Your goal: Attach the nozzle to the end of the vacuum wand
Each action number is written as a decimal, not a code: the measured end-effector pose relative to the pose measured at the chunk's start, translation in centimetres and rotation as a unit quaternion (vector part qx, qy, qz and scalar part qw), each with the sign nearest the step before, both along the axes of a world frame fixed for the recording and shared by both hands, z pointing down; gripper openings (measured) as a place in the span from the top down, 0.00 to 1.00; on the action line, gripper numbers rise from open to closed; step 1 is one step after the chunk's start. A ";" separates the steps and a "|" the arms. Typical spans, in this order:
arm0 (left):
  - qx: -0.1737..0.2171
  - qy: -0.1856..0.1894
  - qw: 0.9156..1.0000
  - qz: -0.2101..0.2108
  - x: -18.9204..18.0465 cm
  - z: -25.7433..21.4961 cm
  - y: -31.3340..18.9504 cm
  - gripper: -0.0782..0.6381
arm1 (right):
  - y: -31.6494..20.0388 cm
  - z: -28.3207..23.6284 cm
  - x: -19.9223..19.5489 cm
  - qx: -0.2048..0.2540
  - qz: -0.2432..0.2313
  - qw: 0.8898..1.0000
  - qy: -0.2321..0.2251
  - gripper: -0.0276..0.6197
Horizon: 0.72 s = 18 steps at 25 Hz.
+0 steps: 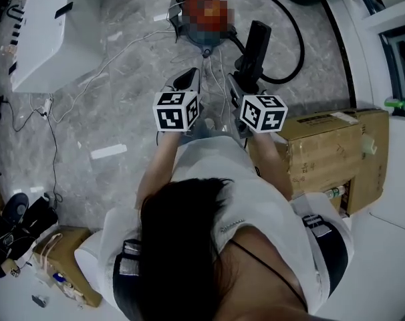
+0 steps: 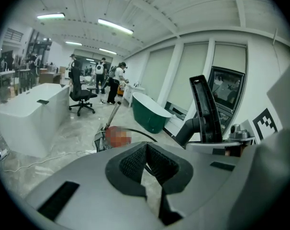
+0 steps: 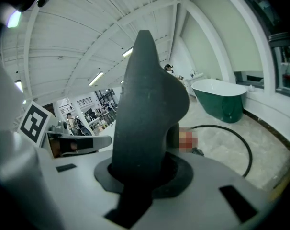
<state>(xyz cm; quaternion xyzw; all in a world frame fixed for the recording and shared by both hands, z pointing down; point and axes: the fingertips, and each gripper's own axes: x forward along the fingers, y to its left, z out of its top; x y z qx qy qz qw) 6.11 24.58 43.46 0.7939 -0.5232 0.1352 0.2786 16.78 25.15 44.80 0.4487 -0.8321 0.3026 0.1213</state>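
My right gripper (image 1: pixel 246 80) is shut on a black vacuum nozzle (image 1: pixel 254 44) that stands up between its jaws; in the right gripper view the nozzle (image 3: pixel 147 104) fills the middle, above the right gripper (image 3: pixel 141 177). My left gripper (image 1: pixel 188 80) is beside it on the left, shut, with nothing between its pads (image 2: pixel 135 163). From the left gripper view the nozzle (image 2: pixel 206 111) rises at the right. The vacuum body (image 1: pixel 204 19) sits on the floor just beyond both grippers, with a thin wand (image 2: pixel 111 115) rising from it and a black hose (image 1: pixel 298 40) looping to the right.
A white tub-like unit (image 1: pixel 47 27) stands at the upper left, with white cables (image 1: pixel 109 60) trailing across the marble floor. A cardboard box (image 1: pixel 331 154) is at the right. Shoes (image 1: pixel 15 221) lie at the lower left. A green bathtub (image 2: pixel 152 113) and several people are farther off.
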 end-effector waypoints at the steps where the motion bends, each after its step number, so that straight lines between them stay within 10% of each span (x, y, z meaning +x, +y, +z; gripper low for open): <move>1: -0.001 0.001 1.000 0.000 0.0 0.1 -0.1 0.89 | -0.2 0.0 0.3 0.001 0.002 1.000 0.003 0.82; 18: -0.018 0.011 1.000 -0.012 -1.8 2.5 -3.5 0.89 | -3.7 0.8 0.7 -0.005 0.018 0.999 0.029 0.82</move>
